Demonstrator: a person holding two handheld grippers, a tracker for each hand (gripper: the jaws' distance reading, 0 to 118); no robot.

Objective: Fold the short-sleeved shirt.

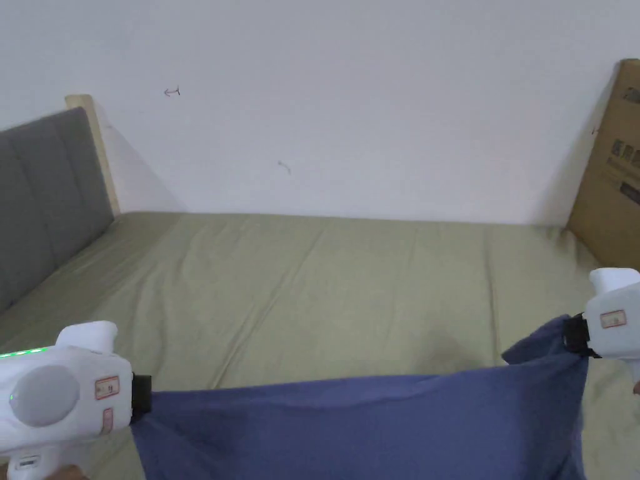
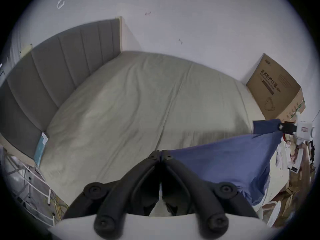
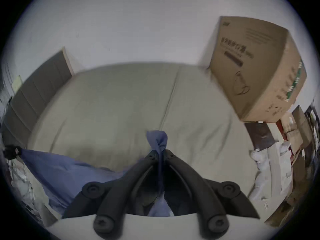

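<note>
A blue short-sleeved shirt (image 1: 375,425) hangs stretched between my two grippers above the near edge of the bed. My left gripper (image 1: 142,395) is shut on its left end; in the left gripper view the jaws (image 2: 160,152) meet on the cloth's edge, and the blue shirt (image 2: 225,159) spreads to the right. My right gripper (image 1: 572,335) is shut on the right end, held a little higher. In the right gripper view a tuft of the shirt (image 3: 158,139) sticks out past the closed jaws (image 3: 160,152). The shirt's lower part runs off the bottom of the head view.
The bed (image 1: 325,281) with an olive-green sheet stretches ahead to a white wall. A grey padded headboard (image 1: 44,194) stands on the left. A large cardboard box (image 1: 615,169) leans at the right end. Clutter lies on the floor (image 2: 294,157) to the right of the bed.
</note>
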